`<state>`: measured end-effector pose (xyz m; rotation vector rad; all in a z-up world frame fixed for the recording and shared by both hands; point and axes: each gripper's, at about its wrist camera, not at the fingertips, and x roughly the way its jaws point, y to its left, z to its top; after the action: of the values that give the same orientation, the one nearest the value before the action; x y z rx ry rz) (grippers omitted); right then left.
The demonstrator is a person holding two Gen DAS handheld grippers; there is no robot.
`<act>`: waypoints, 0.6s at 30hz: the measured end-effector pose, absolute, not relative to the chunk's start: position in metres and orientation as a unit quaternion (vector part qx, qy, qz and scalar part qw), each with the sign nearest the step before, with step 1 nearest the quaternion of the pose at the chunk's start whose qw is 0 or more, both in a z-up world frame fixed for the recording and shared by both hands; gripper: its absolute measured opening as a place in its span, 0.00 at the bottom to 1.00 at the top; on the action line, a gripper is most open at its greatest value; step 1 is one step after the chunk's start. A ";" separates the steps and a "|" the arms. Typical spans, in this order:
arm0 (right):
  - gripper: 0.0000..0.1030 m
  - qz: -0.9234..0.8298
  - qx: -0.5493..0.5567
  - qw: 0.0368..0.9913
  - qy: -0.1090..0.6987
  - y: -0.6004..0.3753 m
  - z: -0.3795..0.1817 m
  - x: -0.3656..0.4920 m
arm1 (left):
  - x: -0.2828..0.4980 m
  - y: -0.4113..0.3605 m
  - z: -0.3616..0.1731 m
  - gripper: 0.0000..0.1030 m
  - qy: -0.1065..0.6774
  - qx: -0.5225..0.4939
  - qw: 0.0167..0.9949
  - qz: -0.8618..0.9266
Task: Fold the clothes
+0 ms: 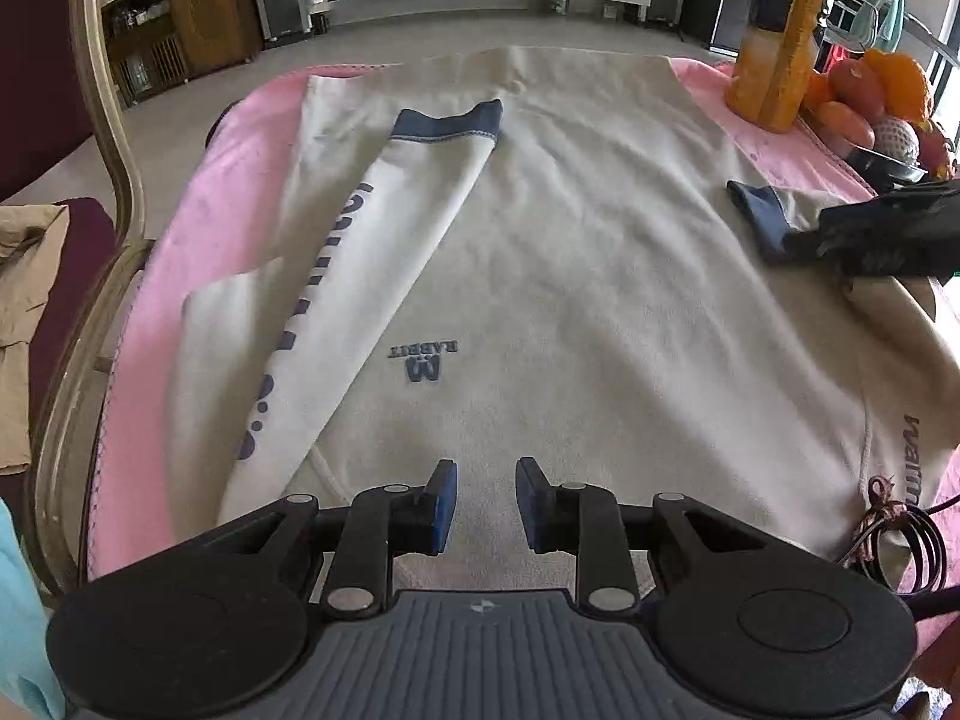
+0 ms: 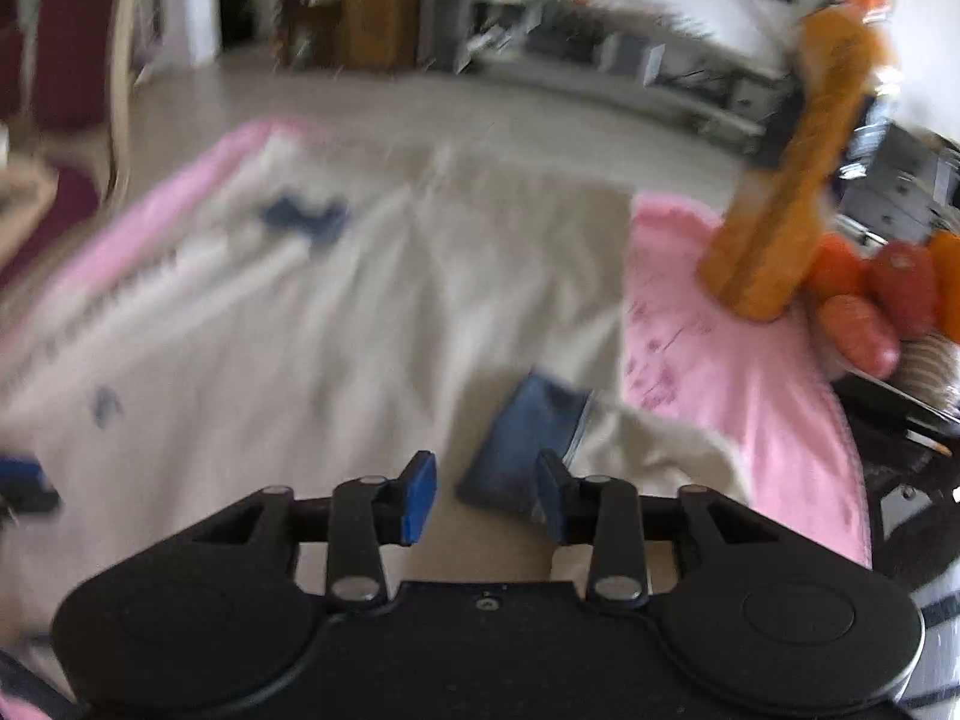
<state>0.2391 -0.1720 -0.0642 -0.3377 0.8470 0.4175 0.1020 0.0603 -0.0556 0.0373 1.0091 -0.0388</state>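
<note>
A cream sweatshirt (image 1: 588, 276) lies flat on a pink cloth (image 1: 240, 138), with a small blue logo upside down at its middle. Its left sleeve (image 1: 360, 276) is folded over the body, and that sleeve's blue cuff (image 1: 447, 120) points to the far side. My left gripper (image 1: 486, 507) hovers over the near part of the body, open, with nothing between its blue pads. The other sleeve's blue cuff (image 2: 516, 438) lies crumpled at the right, just ahead of my right gripper (image 2: 486, 498), whose pads stand apart and do not press it. The right wrist view is blurred.
A tall orange package (image 1: 780, 42) and a dark bowl (image 1: 882, 162) of orange fruit stand at the far right on the cloth. A chair's curved wooden back (image 1: 114, 168) rises at the left, with a beige garment (image 1: 24, 300) on its seat. A coiled cable (image 1: 912, 546) lies near right.
</note>
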 end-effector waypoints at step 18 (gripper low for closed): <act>0.05 0.075 0.059 0.949 0.301 -0.282 -0.004 0.231 | 0.089 0.045 -0.042 0.26 0.454 0.056 0.889 -0.006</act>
<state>0.2313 -0.2818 -0.0044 0.1201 0.6125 0.1535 0.0892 0.0449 -0.0420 0.1171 0.9431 -0.0120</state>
